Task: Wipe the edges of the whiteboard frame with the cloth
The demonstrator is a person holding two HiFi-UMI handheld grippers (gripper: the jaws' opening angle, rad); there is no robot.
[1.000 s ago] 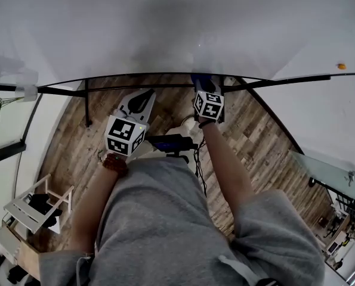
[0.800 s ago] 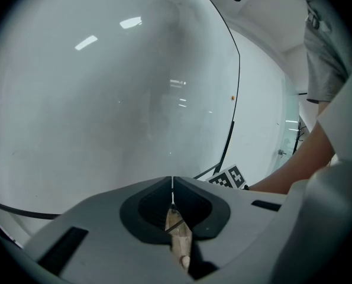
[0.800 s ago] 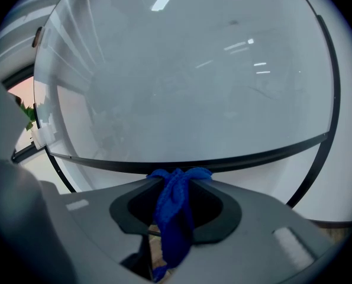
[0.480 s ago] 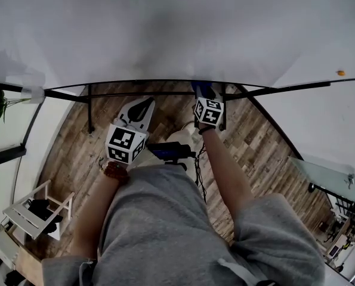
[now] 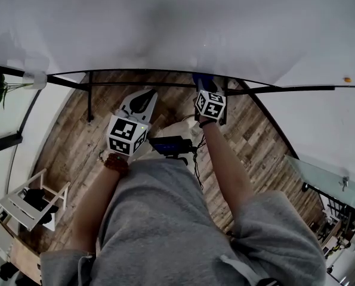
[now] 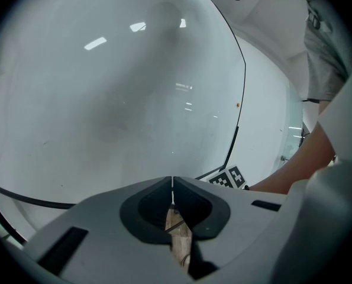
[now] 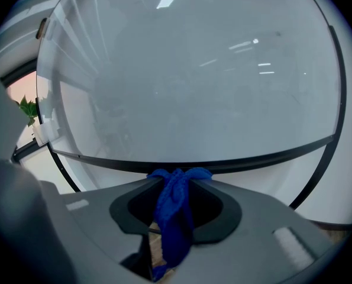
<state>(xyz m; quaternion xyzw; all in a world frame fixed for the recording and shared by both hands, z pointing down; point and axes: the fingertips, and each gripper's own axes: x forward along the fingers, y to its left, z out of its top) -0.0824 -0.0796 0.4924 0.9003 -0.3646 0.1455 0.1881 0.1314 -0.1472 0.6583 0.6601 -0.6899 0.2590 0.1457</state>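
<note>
Little change from half a second ago: both tools sit slightly higher in the head view, and the right tool stays at the bottom edge of the whiteboard frame. Right arm reaches forward, forearm bare, tool pointing at the board. Left arm is bent and lower. The left tool is apart from the frame, over the wood floor, with its jaws together and nothing between them. Right tool is clamped on the cloth. Cloth is blue and bunched, its top fold touching the black frame and its tail hanging down between the jaws.
</note>
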